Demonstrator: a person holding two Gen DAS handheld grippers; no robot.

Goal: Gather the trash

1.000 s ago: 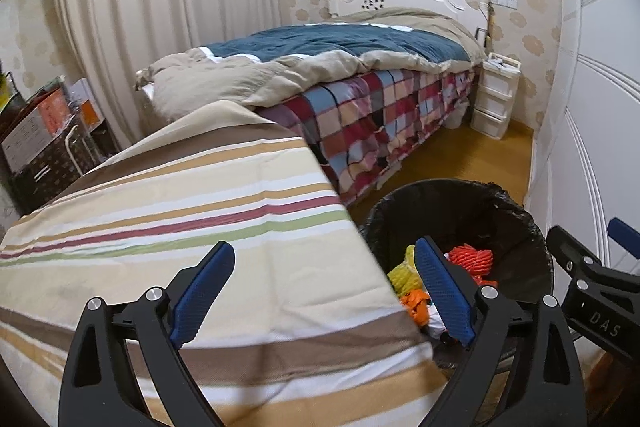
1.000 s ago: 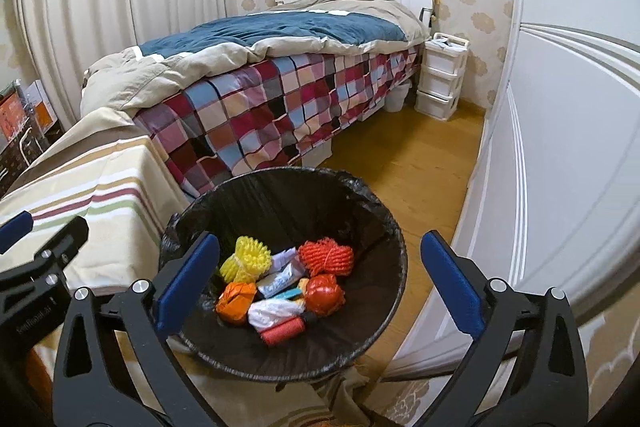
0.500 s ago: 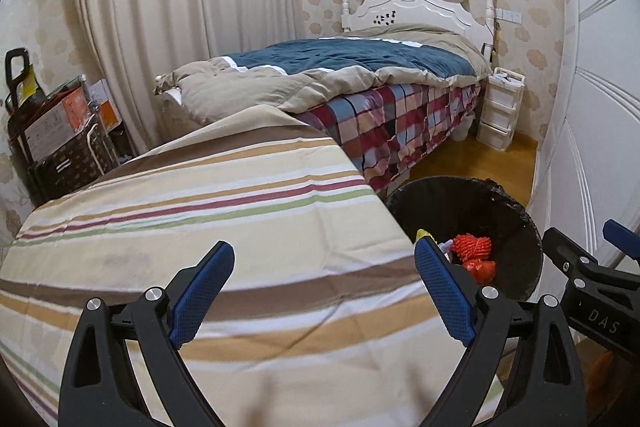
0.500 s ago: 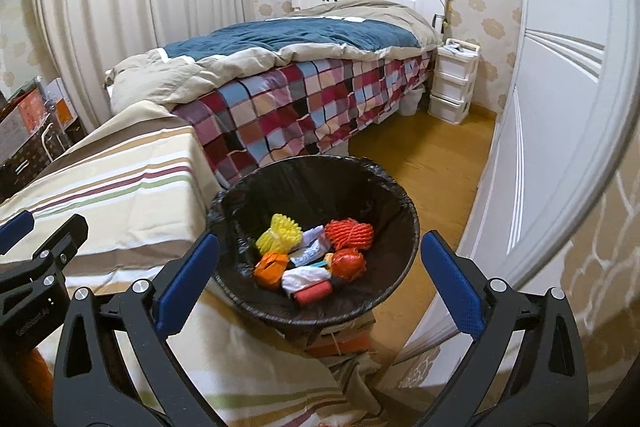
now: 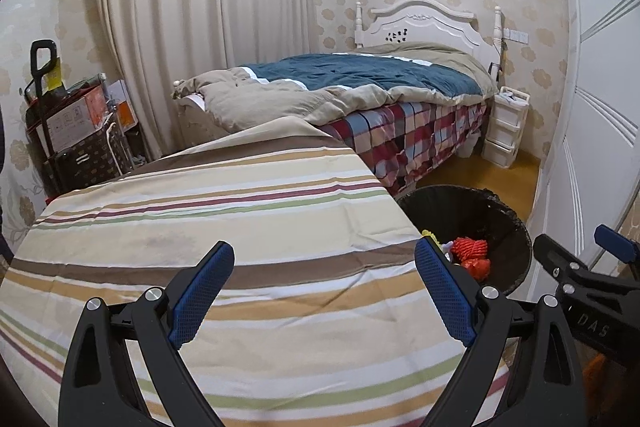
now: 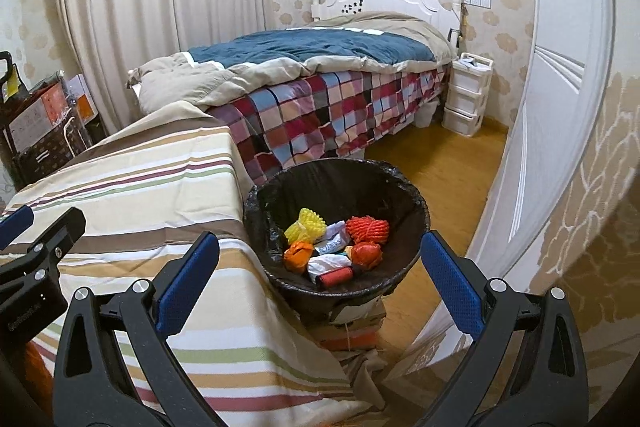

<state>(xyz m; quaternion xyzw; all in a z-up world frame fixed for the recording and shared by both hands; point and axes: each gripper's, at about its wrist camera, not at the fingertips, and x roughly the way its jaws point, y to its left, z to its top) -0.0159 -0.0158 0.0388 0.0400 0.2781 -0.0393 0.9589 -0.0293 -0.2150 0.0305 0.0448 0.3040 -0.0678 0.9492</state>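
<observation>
We see both grippers pulled back and higher than a second ago. The left gripper [image 5: 324, 291] hangs over the striped cloth [image 5: 224, 227], its blue pads spread wide with nothing between them. The right gripper [image 6: 316, 277] is likewise spread apart and empty, held above the edge of the cloth and the black-lined trash bin [image 6: 416, 203].

A second ago the bin filled the lower middle of the right wrist view, close under the fingers; now it sits farther off and smaller, and we can see the cardboard and orange box [image 6: 352, 331] it stands on. In the left wrist view the bin [image 5: 516, 227] has slid toward the right edge, and much more of the striped surface shows than before (the cloth now fills most of the lower frame).

The trash lies in the bottom of the bin: a yellow foam net [image 6: 306, 225], an orange-red foam net [image 6: 368, 229], a red-orange crumpled ball [image 6: 366, 254], an orange lump [image 6: 299, 255], white wrappers [image 6: 330, 259] and a small red cylinder [image 6: 334, 277], all touching one another in a heap. The heap looks the same as a second ago. The bin stands just beside the striped cloth's right edge, between it and the white door [image 6: 552, 107], with the bed [image 6: 320, 99] behind.
</observation>
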